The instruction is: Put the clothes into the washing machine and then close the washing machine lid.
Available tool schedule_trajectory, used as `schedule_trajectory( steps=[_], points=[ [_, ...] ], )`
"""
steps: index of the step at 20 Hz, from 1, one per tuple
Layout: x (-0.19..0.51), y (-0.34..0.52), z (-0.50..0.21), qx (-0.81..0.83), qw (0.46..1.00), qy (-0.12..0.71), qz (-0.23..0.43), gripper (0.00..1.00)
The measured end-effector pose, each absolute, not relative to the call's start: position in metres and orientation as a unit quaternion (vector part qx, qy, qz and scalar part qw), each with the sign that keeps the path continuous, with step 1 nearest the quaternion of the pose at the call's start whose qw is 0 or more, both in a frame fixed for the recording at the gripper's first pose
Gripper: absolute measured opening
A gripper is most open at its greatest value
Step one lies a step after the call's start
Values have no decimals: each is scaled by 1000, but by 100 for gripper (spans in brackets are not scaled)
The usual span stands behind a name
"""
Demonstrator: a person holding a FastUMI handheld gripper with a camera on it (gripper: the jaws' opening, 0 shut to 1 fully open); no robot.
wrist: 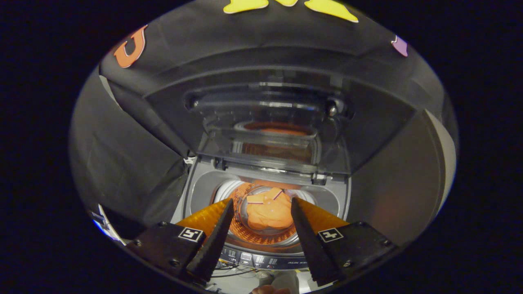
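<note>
The orange garment (269, 213) lies bunched at the bottom of the drum (261, 237), seen between and beyond the two fingers. It is soft cloth, light and limp by the look of its folds; it needs no further handling where it rests. Small pale tags or strips sit on its upper face; what they are cannot be made out.

The washing machine (196, 192) is a top-loader, its opening ringed by a grey surround. The lid (269, 122) stands raised behind the opening, hinged along the rear edge, with a clear window panel that reflects the drum and the orange cloth. The lid is judged rigid, moderately light and smooth, so liable to slip under a pinch. Its free upper edge, or the moulded handle recess near that edge, appears the best place to push or hook it down; the hinge end would give poor leverage. A dropped lid could slam.

The hand-held gripper (261, 216) hovers above the opening, fingers spread well apart and holding nothing. The control panel (261, 259) runs along the front of the machine, below the fingers.

Loading appears done; closing the lid remains.
</note>
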State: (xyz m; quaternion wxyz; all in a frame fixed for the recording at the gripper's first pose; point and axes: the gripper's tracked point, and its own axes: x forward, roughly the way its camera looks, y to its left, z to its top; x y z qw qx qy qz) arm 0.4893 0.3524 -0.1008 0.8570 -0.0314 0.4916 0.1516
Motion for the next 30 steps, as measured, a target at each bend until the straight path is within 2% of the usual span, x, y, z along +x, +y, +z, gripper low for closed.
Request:
schedule_trajectory(
  steps=[16,30],
  points=[
    [519,347,53,-30,901,406,148,88],
    [603,375,39,6,912,376,166,88]
  ],
)
